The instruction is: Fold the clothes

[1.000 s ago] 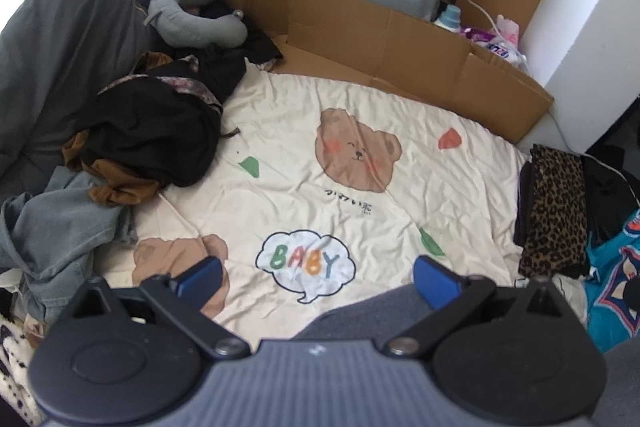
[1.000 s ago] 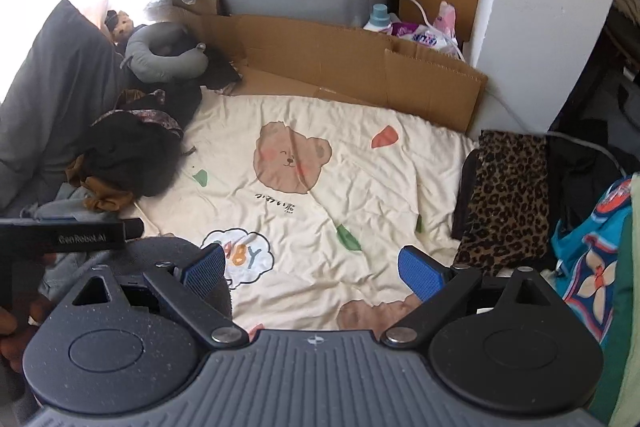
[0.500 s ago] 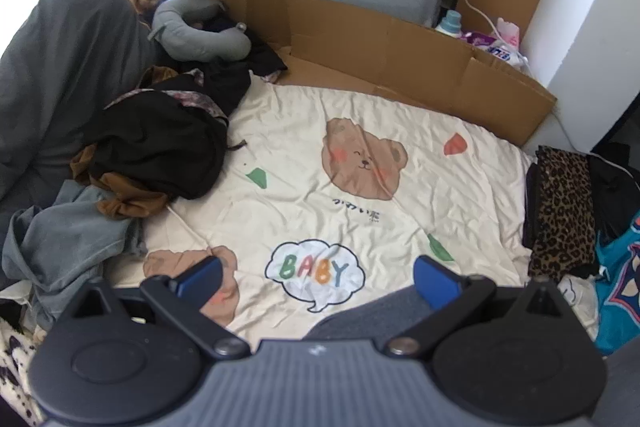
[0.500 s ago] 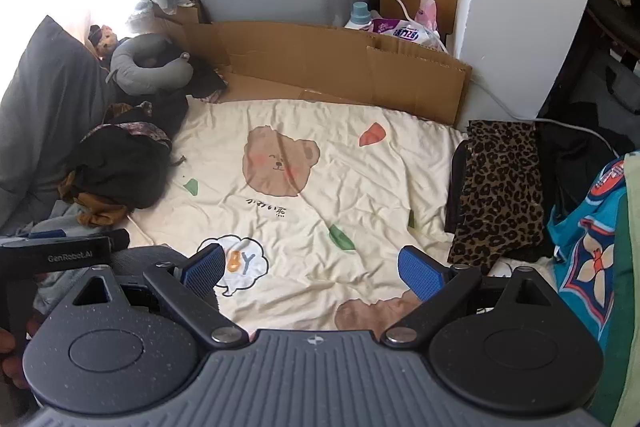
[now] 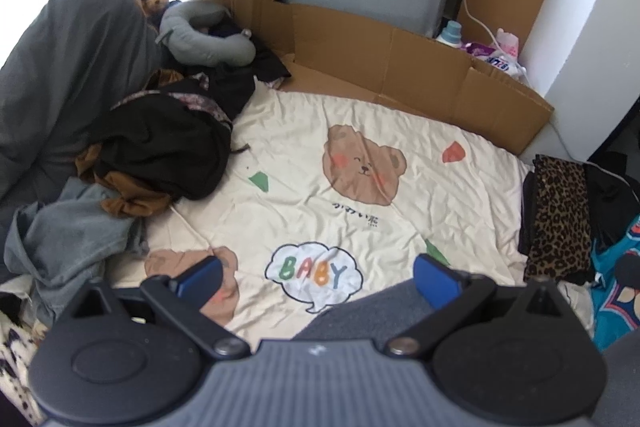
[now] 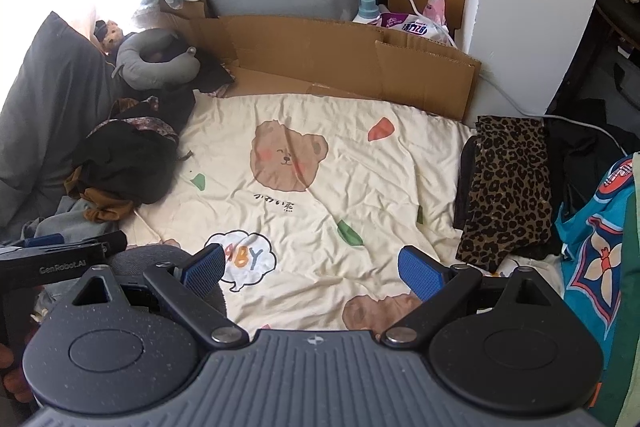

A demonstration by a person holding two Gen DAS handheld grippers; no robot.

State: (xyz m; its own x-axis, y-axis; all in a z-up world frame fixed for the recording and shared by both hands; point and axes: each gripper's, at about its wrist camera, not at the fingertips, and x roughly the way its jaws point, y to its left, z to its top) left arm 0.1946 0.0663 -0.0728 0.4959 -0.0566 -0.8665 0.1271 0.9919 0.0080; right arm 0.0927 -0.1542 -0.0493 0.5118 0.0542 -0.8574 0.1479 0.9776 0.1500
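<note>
**Ana:** Over the bear-print blanket point(image 5: 360, 131) both tools hang with nothing in them: the left gripper point(image 5: 316, 277) has its jaws wide, and so does the right gripper point(image 6: 312, 267). My guess is they are held high and open so either one can drop onto a garment.

**Ben:** Where are the clothes?

**Ana:** Left of the blanket's bear face lies a loose heap point(image 5: 160, 151) of black and brown garments, with a crumpled grey-blue piece point(image 5: 68, 239) just nearer to us. Right of the bear face, at the blanket's edge, a leopard-print garment point(image 6: 508, 187) lies flat and squared over something black, so it reads as folded already. The blanket's middle is bare, which suits it as a folding spot.

**Ben:** So heap to fold, stack done?

**Ana:** That fits, though I cannot tell how many have been handled.

**Ben:** Anything in the way?

**Ana:** Behind the bear face a cardboard wall point(image 6: 340, 67) hems the far side, a grey neck pillow point(image 5: 204, 39) sits beyond the heap, and a turquoise patterned cloth point(image 6: 596, 239) crowds the stack. The heap's pieces look tangled, so lifting one may drag others.
</note>
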